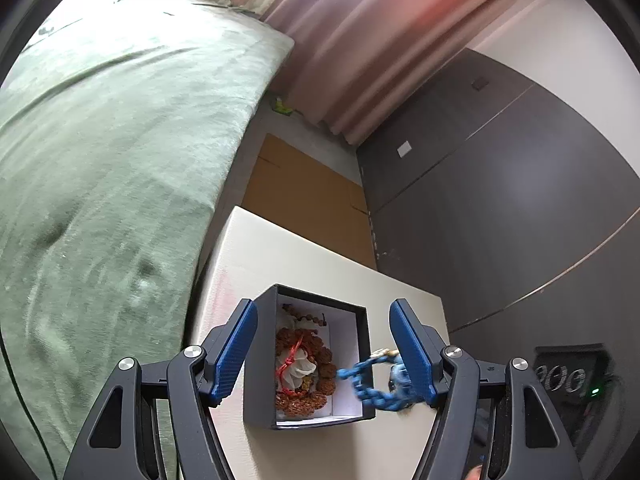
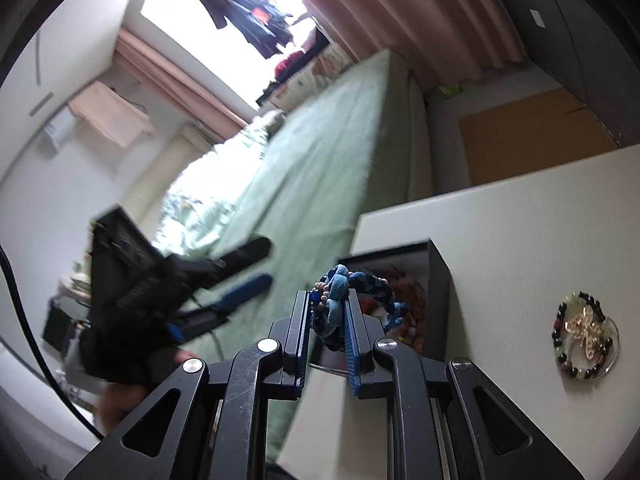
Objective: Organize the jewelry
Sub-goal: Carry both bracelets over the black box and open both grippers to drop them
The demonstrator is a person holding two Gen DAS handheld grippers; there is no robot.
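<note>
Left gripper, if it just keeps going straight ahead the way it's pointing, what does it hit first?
Probably the black box: it sits between the open fingers of the left gripper, over the brown bead jewelry inside. The blue bracelet hangs by the right finger. Depth is uncertain.

Each tool, left tool [image 1: 323, 350] and right tool [image 2: 329, 320], has black angular linkage arms, silver round screws and blue ribbed fingers [image 1: 234, 354].

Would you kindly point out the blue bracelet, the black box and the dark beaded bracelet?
blue bracelet [image 2: 374, 288]: right wrist view, its braided loop.
black box [image 1: 264, 360]: left wrist view, its left wall.
dark beaded bracelet [image 2: 560, 358]: right wrist view, its lower-left beads.
</note>
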